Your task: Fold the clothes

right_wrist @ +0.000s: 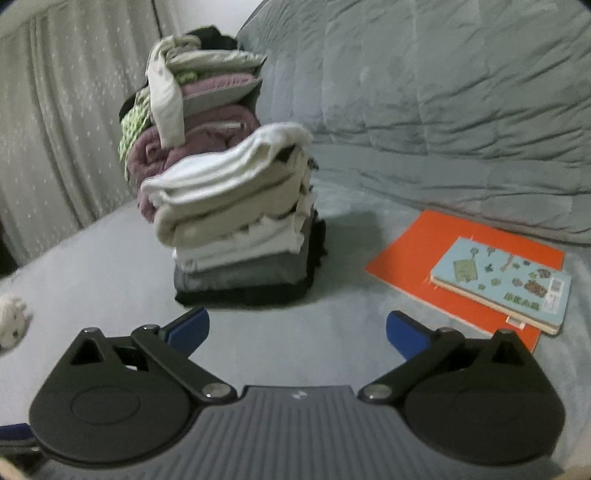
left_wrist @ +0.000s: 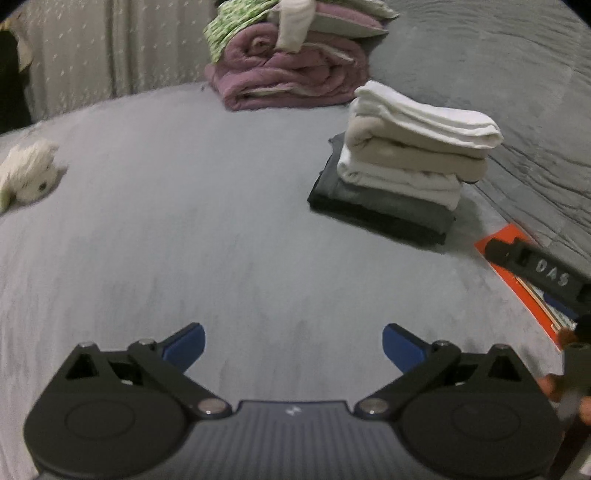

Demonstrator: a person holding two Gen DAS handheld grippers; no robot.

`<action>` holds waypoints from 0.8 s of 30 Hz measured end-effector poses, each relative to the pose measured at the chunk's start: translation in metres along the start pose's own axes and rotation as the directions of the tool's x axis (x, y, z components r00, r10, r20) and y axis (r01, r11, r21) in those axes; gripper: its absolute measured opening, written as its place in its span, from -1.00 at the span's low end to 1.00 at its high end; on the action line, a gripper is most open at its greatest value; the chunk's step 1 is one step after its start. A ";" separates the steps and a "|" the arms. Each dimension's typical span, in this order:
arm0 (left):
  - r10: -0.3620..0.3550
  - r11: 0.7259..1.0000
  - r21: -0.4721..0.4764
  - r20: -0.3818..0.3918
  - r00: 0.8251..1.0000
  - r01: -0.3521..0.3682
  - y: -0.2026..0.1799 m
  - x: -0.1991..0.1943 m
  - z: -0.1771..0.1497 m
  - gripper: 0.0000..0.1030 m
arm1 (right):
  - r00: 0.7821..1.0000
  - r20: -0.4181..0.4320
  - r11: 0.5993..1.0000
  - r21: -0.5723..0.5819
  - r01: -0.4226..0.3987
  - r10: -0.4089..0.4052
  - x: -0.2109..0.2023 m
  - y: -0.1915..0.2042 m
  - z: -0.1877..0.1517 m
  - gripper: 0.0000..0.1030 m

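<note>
The folded stack point(right_wrist: 240, 225) sits on the grey bed point(right_wrist: 110, 266), and everything else is placed from it. From the top down you have a white piece, a beige one, another white one, a grey one and a dark one at the bottom, all lying flat on one another, with the top layers leaning slightly out over the lower ones. In your left view the same stack point(left_wrist: 406, 162) stands to the right of centre, well ahead of the tool.

Your right gripper point(right_wrist: 297, 334) hovers just in front of the stack, its jaws spread wide with only bedcover between the blue pads point(right_wrist: 190, 330); it grips nothing and touches nothing. Your left gripper point(left_wrist: 293, 349) is likewise spread wide and holds nothing, over bare bedcover, farther from the stack.

Behind the stack is a taller heap point(right_wrist: 192, 107): a rolled mauve blanket point(left_wrist: 288, 74) at the base, with green-patterned cloth point(left_wrist: 229, 26), a cushion and a loose cream strip point(right_wrist: 166, 99) hanging down over it. To the right of the stack an orange folder point(right_wrist: 443, 254) lies flat on the bed, with a pale blue book point(right_wrist: 502, 280) on top of it. Beyond them a quilted grey cover point(right_wrist: 461, 110) rises. Far to the left of the stack lies a small white plush toy point(left_wrist: 29, 173), and behind the bed hangs a pale curtain point(left_wrist: 92, 48).
</note>
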State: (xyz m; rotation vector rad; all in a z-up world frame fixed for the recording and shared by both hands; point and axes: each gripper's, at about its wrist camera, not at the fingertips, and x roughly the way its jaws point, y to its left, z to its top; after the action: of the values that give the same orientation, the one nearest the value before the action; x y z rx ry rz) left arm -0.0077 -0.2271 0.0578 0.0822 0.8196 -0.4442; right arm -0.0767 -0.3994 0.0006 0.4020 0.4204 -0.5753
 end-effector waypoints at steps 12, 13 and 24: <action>0.026 1.000 -0.002 -0.013 1.000 -0.026 -0.001 -0.003 -0.006 0.99 | 1.000 -0.012 1.000 0.005 0.016 -0.016 0.000 -0.007 -0.001 1.00; 0.030 1.000 0.001 -0.015 0.999 -0.030 -0.002 -0.002 -0.006 0.99 | 1.000 -0.012 1.000 0.002 0.015 -0.015 0.000 -0.006 -0.001 1.00; 0.005 1.000 0.001 -0.038 0.999 -0.004 -0.006 0.000 -0.008 0.99 | 1.000 -0.025 1.000 -0.013 0.002 -0.002 0.001 0.010 -0.003 1.00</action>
State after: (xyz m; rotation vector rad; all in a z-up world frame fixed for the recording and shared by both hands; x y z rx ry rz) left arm -0.0155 -0.2309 0.0533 0.0936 0.8563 -0.4399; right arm -0.0705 -0.3905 0.0004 0.3968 0.4481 -0.5696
